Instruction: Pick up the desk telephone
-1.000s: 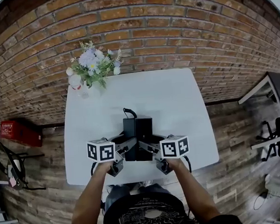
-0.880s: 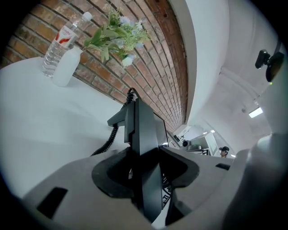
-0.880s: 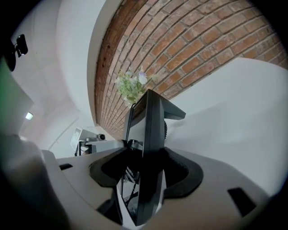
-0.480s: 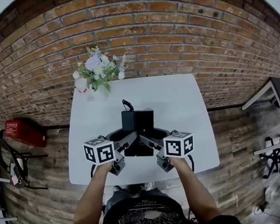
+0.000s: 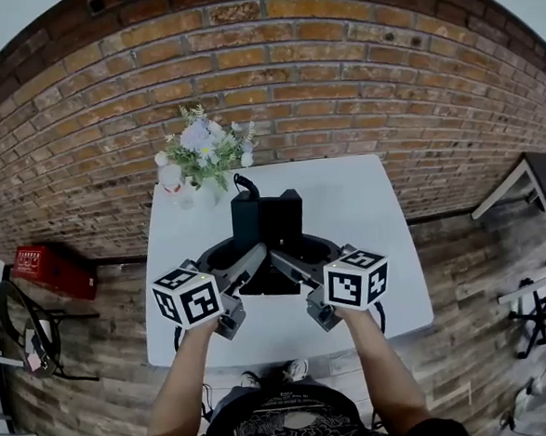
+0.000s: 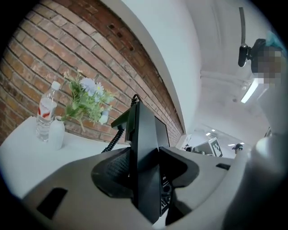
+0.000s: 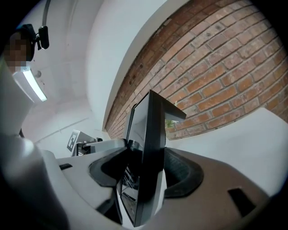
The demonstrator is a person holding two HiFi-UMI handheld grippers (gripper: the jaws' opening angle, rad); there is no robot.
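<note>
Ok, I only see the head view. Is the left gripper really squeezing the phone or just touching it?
Observer: Squeezing. The left gripper view shows the left gripper clamped on one side edge of the phone.
Operator: And the right gripper?
Observer: Same. Its own view shows it clamped on the opposite edge.
Operator: What's that white thing by the flowers?
Observer: A clear water bottle with a red label, beside a white vase.

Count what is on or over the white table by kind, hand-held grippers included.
desk telephone: 1
bouquet in a white vase: 1
water bottle: 1
hand-held gripper: 2 (left hand-held gripper, right hand-held gripper)
Total: 5
</note>
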